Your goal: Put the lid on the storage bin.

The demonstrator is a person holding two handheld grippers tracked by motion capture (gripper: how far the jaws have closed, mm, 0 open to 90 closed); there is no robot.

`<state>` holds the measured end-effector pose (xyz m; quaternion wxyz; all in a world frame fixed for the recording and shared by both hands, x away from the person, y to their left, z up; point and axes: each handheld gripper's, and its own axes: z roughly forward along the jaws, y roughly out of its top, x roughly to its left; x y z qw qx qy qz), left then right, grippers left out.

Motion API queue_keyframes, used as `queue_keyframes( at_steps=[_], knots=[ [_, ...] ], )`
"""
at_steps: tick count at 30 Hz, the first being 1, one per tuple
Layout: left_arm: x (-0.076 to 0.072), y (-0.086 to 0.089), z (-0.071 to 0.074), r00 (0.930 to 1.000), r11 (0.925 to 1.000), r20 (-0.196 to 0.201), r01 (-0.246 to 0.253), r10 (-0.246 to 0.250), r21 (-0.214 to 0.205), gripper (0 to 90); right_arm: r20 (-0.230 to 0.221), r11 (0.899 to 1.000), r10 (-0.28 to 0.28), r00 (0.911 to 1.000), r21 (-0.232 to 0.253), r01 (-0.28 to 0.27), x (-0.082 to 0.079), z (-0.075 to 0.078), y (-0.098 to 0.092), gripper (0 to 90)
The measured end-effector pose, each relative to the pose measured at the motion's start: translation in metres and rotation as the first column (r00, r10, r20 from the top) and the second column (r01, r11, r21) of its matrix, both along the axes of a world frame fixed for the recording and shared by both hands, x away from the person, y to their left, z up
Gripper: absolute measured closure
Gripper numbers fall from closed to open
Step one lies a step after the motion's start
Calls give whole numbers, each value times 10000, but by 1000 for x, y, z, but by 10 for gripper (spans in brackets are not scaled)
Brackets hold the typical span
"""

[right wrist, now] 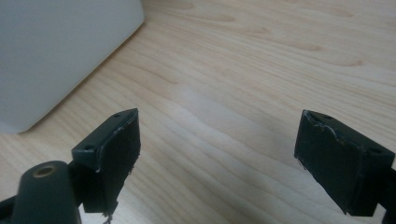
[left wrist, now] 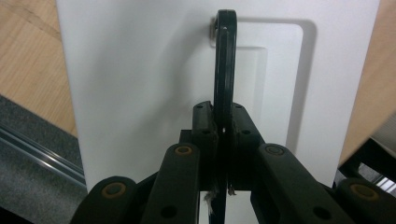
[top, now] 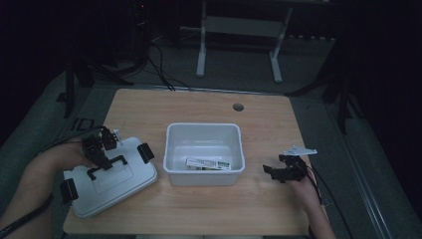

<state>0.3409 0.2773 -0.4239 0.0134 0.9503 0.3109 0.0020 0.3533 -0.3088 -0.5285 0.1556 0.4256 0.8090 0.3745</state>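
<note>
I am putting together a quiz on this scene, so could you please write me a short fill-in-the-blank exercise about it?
1. The left gripper is shut on the black ____ of the white plastic lid.
2. The right gripper has its jaws ____ above the light wooden table.
3. The flat printed packet lies inside the white plastic ____.

Missing words: handle; open; bin

A smooth, matt white plastic lid point(left wrist: 140, 84) with a glossy black plastic handle point(left wrist: 224, 70) lies on the pale, matt wood-grain worktop point(right wrist: 261, 70).
</note>
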Motion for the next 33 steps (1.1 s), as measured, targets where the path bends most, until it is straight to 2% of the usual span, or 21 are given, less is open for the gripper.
queue_keyframes(
  at_steps=[3, 8, 12, 18, 24, 31, 33],
  knots=[
    [-2, 0, 15, 9999, 10000, 102, 1, -1, -5, 835, 29, 9999, -1, 10000, -135, 1, 0, 0, 2, 140],
    [-5, -5, 36, 9993, 9998, 331, 195, -196, 45, 835, 45, 10000, 97, 9999, 10, -97, 0, 1, 3, 140],
    [-7, -8, 57, 9973, 9992, 662, 341, -327, -205, 834, -12, 9999, 145, 9999, 72, -145, 0, 0, 2, 141],
    [-9, -17, 88, 9926, 9984, 1105, 536, -511, -193, 835, -40, 9997, 50, 10000, 251, -49, -1, -1, 0, 141],
    [-4, -35, 100, 9889, 9962, 1228, 861, -836, -155, 835, -22, 9998, 155, 9999, 114, -155, -1, -1, 3, 140],
    [4, -60, 105, 9826, 9907, 1342, 1330, -1283, -268, 835, -36, 9998, 115, 9999, 140, -114, -2, -1, 2, 140],
    [5, -65, 105, 9785, 9880, 1427, 1534, -1491, -193, 835, -60, 9998, 113, 9999, 171, -112, -2, -2, 2, 140]
  ],
)
